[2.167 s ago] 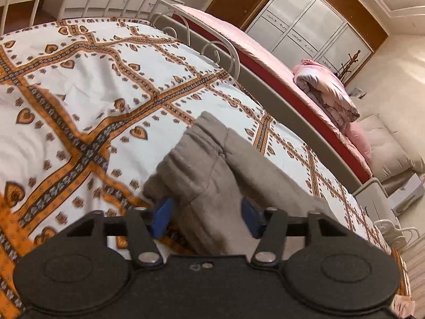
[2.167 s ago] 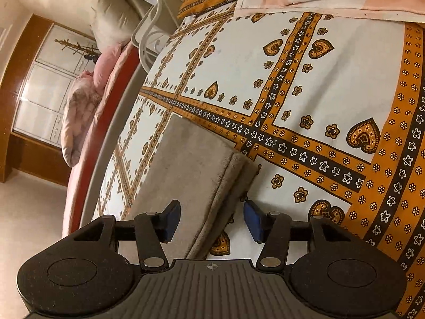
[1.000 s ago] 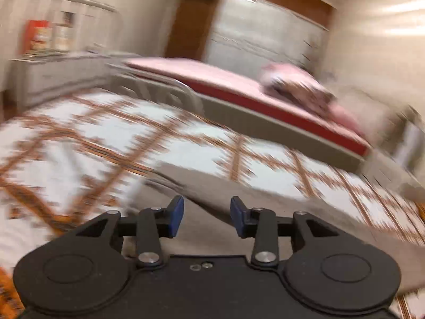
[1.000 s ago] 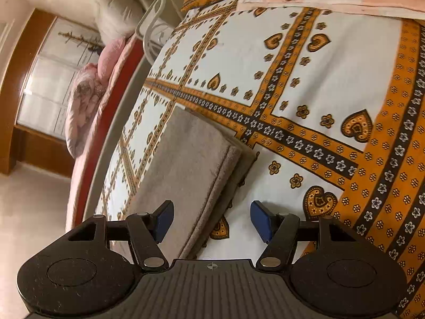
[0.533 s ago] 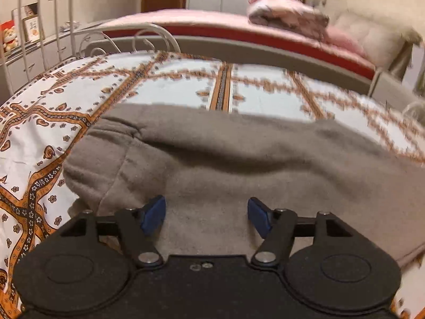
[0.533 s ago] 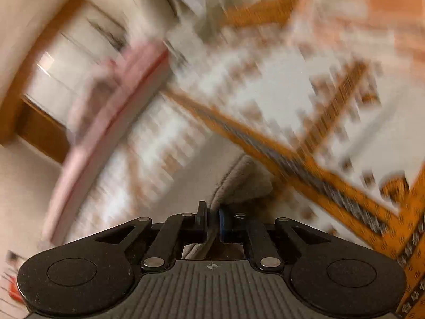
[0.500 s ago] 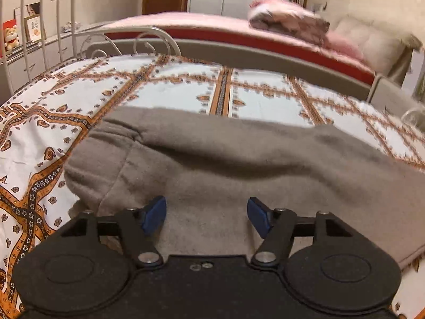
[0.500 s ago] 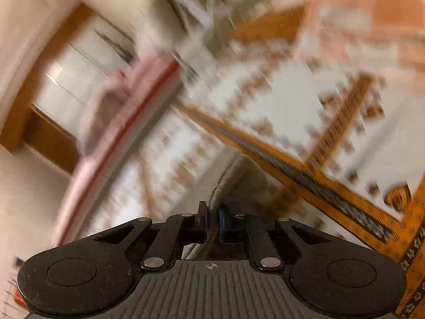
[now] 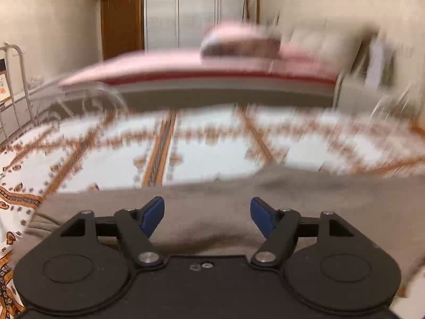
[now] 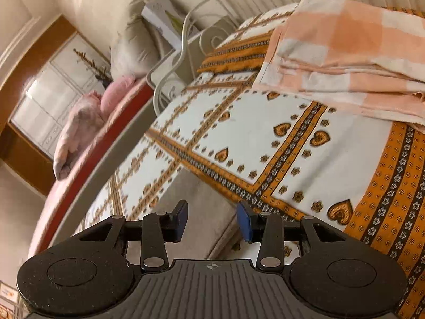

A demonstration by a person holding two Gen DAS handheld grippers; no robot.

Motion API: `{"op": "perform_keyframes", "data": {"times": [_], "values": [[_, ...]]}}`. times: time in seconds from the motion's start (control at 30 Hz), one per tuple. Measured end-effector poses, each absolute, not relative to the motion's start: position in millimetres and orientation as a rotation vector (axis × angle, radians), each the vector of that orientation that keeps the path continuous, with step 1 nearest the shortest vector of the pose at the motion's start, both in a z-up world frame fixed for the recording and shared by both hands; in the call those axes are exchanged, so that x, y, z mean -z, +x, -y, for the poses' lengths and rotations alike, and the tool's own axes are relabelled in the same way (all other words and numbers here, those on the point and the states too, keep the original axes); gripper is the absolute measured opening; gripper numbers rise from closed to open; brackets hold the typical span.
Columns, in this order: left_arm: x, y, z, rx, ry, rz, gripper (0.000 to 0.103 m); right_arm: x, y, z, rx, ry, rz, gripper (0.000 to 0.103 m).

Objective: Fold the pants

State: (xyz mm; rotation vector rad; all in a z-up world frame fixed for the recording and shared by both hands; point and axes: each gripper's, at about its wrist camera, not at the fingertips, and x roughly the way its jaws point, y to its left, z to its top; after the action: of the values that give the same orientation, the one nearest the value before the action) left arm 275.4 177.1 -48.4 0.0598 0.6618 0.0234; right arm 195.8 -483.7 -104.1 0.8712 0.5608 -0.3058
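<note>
Grey-brown pants (image 9: 332,194) lie flat across the patterned bedspread (image 9: 212,154), filling the lower part of the blurred left wrist view. My left gripper (image 9: 207,214) hovers over them, jaws opening, with nothing pinched between the blue pads (image 9: 152,215). In the right wrist view the folded end of the pants (image 10: 204,199) lies on the bedspread (image 10: 265,133) just under my right gripper (image 10: 212,222). Its jaws are opening too, and the fold's edge sits below and between the pads without being pressed.
A folded peach-checked blanket (image 10: 345,53) lies at the far right of the bed. A white metal bed frame (image 10: 183,53) stands at its end. Beyond it are a second bed with a pink cover (image 9: 212,71) and a wardrobe (image 9: 199,8).
My right gripper was shut on the pants' fold half a second ago and has let go and opened. My left gripper has swept sideways along the pants, its jaws wider than a second ago.
</note>
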Motion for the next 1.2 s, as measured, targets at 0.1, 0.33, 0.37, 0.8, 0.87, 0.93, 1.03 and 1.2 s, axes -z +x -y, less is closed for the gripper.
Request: {"op": "perform_keyframes", "data": {"times": [0.1,0.33,0.37,0.8,0.87,0.93,1.03,1.2], "values": [[89.6,308.7,-176.1,-0.102,0.068,-0.781,0.068,107.4,200.7,478.6,0.299,0.872,-0.594,0.042],[76.9,296.0,-178.2,-0.126,0.060,-0.746,0.067,85.4,202.8,459.9,0.217,0.696,-0.541,0.042],[78.0,294.9,-180.6,-0.122,0.062,-0.747,0.067,85.8,206.3,454.0,0.204,0.671,-0.551,0.042],[55.6,265.4,-183.5,-0.097,0.081,-0.723,0.073,100.1,216.3,456.1,0.152,0.840,-0.584,0.048],[49.6,251.6,-190.7,-0.082,0.027,-0.723,0.074,98.4,207.1,465.7,0.162,0.890,-0.583,0.052],[46.4,236.5,-198.0,-0.058,-0.043,-0.732,0.075,107.8,196.9,478.7,0.161,0.977,-0.584,0.052],[43.8,217.0,-201.6,-0.034,-0.089,-0.743,0.075,114.5,187.8,493.0,0.186,1.047,-0.611,0.052],[41.6,201.7,-202.1,-0.030,-0.078,-0.748,0.081,124.8,188.7,501.2,0.183,1.084,-0.656,0.052]]}}
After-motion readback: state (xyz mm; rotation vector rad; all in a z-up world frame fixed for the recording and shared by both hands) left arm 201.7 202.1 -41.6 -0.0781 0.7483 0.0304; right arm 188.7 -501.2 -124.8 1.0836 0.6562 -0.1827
